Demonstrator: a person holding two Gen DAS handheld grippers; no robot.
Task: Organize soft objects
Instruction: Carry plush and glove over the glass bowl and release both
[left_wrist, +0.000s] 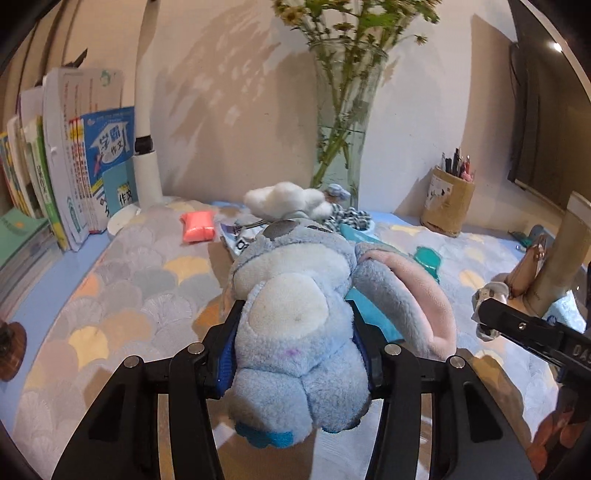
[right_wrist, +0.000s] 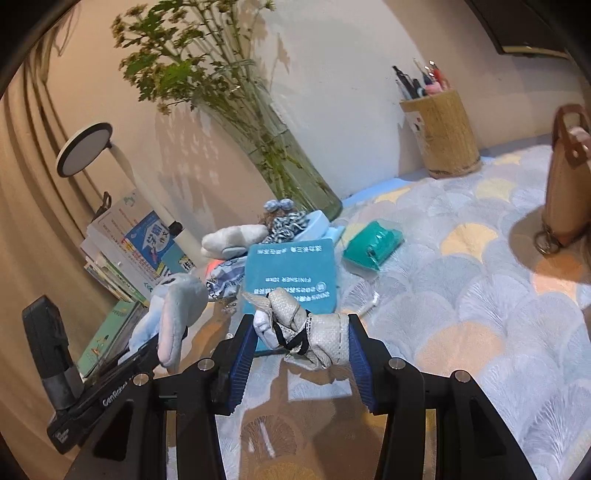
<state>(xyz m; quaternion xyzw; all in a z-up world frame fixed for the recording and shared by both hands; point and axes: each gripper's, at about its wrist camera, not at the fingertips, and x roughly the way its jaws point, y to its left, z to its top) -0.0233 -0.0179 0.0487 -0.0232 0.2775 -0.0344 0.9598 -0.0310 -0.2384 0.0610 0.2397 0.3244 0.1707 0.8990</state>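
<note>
My left gripper (left_wrist: 295, 317) is shut on a light blue plush animal (left_wrist: 295, 295) with a white belly and a long pink-lined ear. It is held above the patterned mat (left_wrist: 147, 280). The same plush (right_wrist: 177, 306) shows at the left of the right wrist view. My right gripper (right_wrist: 301, 334) is shut on a rolled white fabric bundle (right_wrist: 306, 328) tied with a black cord, just over a teal booklet (right_wrist: 291, 273). Farther back lie a white cloud plush (left_wrist: 284, 197), a coral soft packet (left_wrist: 198, 226), a striped rag doll (right_wrist: 286, 221) and a teal pouch (right_wrist: 371, 243).
A glass vase of flowers (left_wrist: 343, 147) stands at the back by the wall. Books (left_wrist: 85, 166) and a white lamp (left_wrist: 147, 173) are at the left. A pen holder (right_wrist: 443, 136) and a brown bag (right_wrist: 567, 177) are at the right.
</note>
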